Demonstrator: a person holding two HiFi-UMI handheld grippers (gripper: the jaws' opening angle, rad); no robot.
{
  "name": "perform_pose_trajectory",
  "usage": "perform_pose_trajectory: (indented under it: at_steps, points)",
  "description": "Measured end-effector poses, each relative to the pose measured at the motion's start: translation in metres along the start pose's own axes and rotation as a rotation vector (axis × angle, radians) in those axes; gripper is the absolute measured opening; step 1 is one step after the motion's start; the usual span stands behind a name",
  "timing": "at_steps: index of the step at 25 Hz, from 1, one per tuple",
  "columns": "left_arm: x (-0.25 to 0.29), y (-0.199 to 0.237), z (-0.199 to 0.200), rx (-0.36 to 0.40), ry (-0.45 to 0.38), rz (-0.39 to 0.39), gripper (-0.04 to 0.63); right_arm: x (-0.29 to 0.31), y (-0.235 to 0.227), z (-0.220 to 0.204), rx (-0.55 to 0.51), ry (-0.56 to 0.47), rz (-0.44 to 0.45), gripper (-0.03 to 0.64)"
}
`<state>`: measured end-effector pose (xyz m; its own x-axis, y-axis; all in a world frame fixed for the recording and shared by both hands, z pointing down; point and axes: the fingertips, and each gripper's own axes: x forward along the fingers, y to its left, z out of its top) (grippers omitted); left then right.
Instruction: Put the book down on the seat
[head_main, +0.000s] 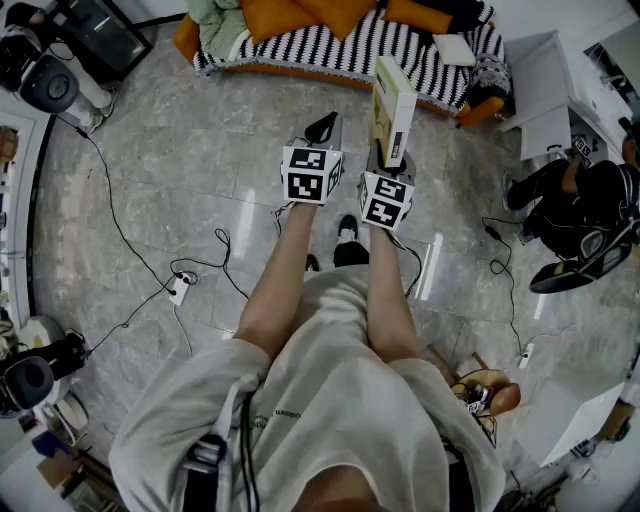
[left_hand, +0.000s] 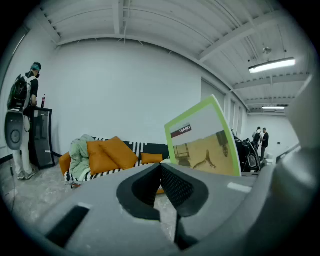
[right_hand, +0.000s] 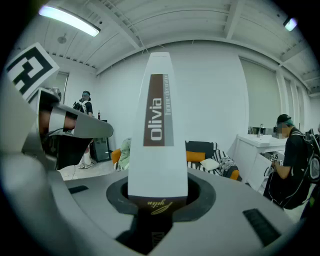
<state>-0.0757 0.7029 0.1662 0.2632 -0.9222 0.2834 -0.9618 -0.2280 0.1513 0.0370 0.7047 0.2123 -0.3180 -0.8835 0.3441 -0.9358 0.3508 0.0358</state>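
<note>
My right gripper (head_main: 385, 155) has its jaws clamped on the book's (head_main: 393, 105) bottom edge, so it stands upright for carrying. Left gripper (head_main: 322, 130), just beside, is closed on nothing, idle. The seat (head_main: 330, 45) is ahead of both, well apart.

The book (right_hand: 158, 150) bears "olivia" on its spine.

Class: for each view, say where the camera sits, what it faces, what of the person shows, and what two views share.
Head view: on the head, facing down; forearms, torso, left gripper, right gripper.
Left gripper view: on that gripper, facing the sofa; its closed jaws.
Right gripper view: on that gripper, facing the clamped book; its jaws.
Shared: book, sofa.
</note>
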Motion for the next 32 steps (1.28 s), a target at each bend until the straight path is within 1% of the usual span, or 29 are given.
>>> perform_pose_trajectory:
  at_steps: [3,6,13,15,19,22,25,27,32]
  points:
    - [0.022,-0.002,0.006,-0.002,0.008,0.005,0.008,0.022,-0.015,0.012,-0.009,-0.007,0.007,0.123]
    - [0.044,-0.007,0.017,0.006,0.01,0.004,0.008,0.043,-0.031,0.021,0.009,-0.001,0.008,0.123]
    - [0.077,-0.011,0.021,0.032,0.04,0.012,0.008,0.076,-0.048,0.024,0.047,0.001,0.039,0.124]
    - [0.086,-0.018,0.017,0.024,0.052,0.008,0.008,0.079,-0.06,0.022,0.078,-0.002,0.036,0.123]
    - [0.107,-0.03,0.007,-0.008,0.048,0.009,0.008,0.084,-0.084,0.017,0.057,-0.001,0.034,0.123]
    - [0.121,-0.04,-0.006,-0.01,0.077,0.005,0.008,0.085,-0.104,0.005,0.07,0.014,0.017,0.123]
    - [0.135,-0.051,0.0,0.01,0.069,-0.012,0.008,0.085,-0.132,-0.001,0.098,0.014,-0.018,0.123]
    - [0.14,-0.054,0.004,0.003,0.056,-0.017,0.008,0.085,-0.144,-0.003,0.116,0.011,-0.037,0.124]
    - [0.149,-0.06,0.003,0.002,0.059,-0.031,0.008,0.092,-0.154,0.002,0.118,0.001,-0.038,0.124]
